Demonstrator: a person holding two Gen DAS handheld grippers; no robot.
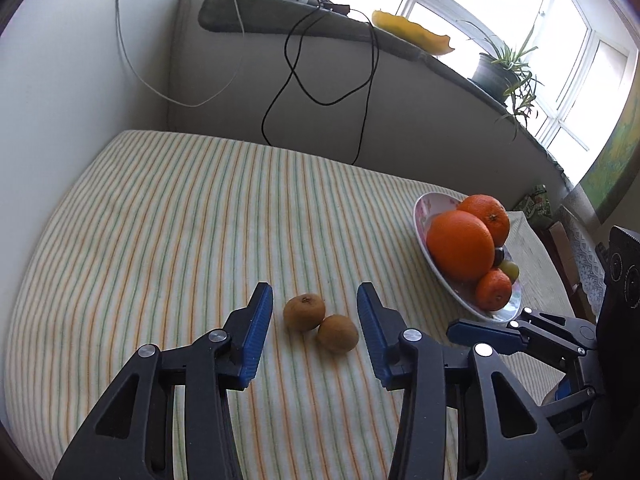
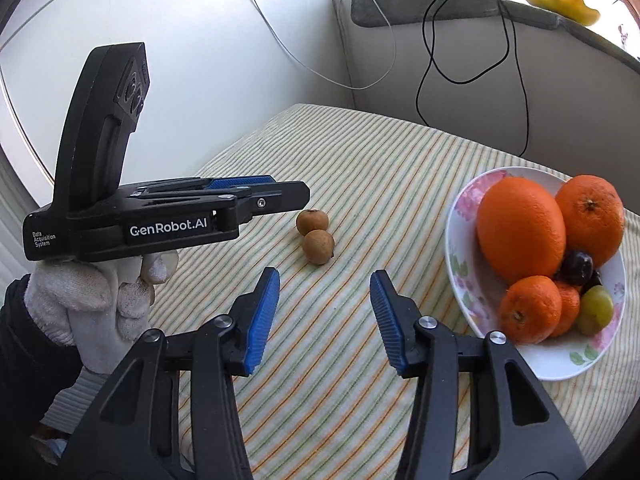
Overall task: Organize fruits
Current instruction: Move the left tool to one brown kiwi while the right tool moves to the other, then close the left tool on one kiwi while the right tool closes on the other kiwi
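Observation:
Two small brown fruits (image 1: 320, 323) lie touching each other on the striped tablecloth (image 1: 200, 220), just ahead of and between the fingers of my open left gripper (image 1: 315, 302). They also show in the right wrist view (image 2: 316, 236). A flowered white plate (image 2: 460, 240) holds two large oranges (image 2: 520, 228), small mandarins (image 2: 528, 308), a green grape (image 2: 596, 304) and a dark fruit (image 2: 578, 266). My right gripper (image 2: 324, 292) is open and empty, above the cloth, left of the plate. The left gripper's body (image 2: 160, 216) is seen from the side there.
The plate (image 1: 424, 208) sits at the table's right side. Black and white cables (image 1: 328, 92) hang down the wall behind the table. A windowsill holds a yellow dish (image 1: 412, 32) and a potted plant (image 1: 504, 68).

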